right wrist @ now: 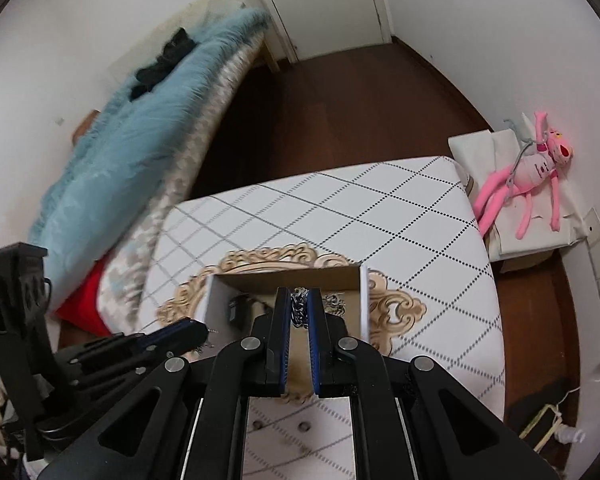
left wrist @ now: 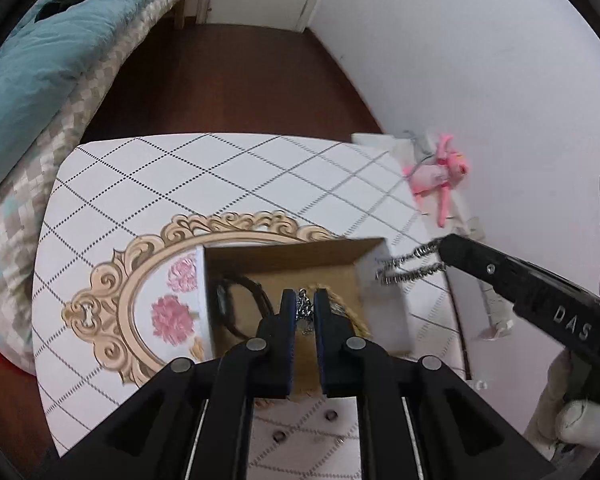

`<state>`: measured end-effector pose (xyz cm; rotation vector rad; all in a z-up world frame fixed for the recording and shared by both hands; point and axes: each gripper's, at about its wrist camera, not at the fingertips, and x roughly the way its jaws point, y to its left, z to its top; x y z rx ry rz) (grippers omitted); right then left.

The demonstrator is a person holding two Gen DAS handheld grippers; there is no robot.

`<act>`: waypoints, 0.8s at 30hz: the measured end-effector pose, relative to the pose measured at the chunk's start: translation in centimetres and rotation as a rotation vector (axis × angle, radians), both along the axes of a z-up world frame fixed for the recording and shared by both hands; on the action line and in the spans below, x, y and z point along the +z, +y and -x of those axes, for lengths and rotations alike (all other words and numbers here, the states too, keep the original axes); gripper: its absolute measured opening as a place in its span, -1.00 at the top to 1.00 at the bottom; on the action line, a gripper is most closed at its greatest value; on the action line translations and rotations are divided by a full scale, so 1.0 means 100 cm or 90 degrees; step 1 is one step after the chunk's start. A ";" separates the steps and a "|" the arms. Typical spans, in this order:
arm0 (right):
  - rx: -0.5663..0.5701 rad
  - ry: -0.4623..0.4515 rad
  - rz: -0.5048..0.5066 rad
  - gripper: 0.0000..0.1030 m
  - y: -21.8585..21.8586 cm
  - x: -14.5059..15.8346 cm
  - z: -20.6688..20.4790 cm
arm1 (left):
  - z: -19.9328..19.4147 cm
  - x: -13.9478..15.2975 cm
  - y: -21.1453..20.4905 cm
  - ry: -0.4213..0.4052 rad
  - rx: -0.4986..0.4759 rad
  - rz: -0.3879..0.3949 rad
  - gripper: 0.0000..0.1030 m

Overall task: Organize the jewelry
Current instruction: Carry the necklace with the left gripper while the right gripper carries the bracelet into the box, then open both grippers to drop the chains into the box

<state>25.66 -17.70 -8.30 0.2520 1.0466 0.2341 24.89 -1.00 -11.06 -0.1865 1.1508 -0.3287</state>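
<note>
bed with teal blanket [right wrist: 112, 152] 10 o'clock | pink plush toy [right wrist: 536, 172] 3 o'clock | door [right wrist: 320, 4] 12 o'clock

A left gripper [left wrist: 304, 300] pinches a silver chain [left wrist: 305, 311] above an open cardboard box [left wrist: 372, 280] on a diamond-patterned table [left wrist: 180, 168]. Just right of the box, the right gripper [left wrist: 440, 254] holds a second chain [left wrist: 410, 268]. Beyond the box's right corner lies a pink plush toy [left wrist: 436, 178].
</note>
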 end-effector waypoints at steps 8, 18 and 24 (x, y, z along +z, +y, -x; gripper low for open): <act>0.014 0.085 0.044 0.64 0.008 -0.034 -0.042 | -0.036 -0.013 0.002 0.024 0.031 -0.073 0.35; -0.004 0.067 0.151 -0.54 0.004 -0.044 -0.018 | -0.011 -0.016 0.025 -0.042 0.102 -0.161 -0.91; -0.010 0.060 0.230 -0.99 0.010 -0.062 0.009 | 0.011 -0.033 0.025 -0.035 0.104 -0.197 -1.00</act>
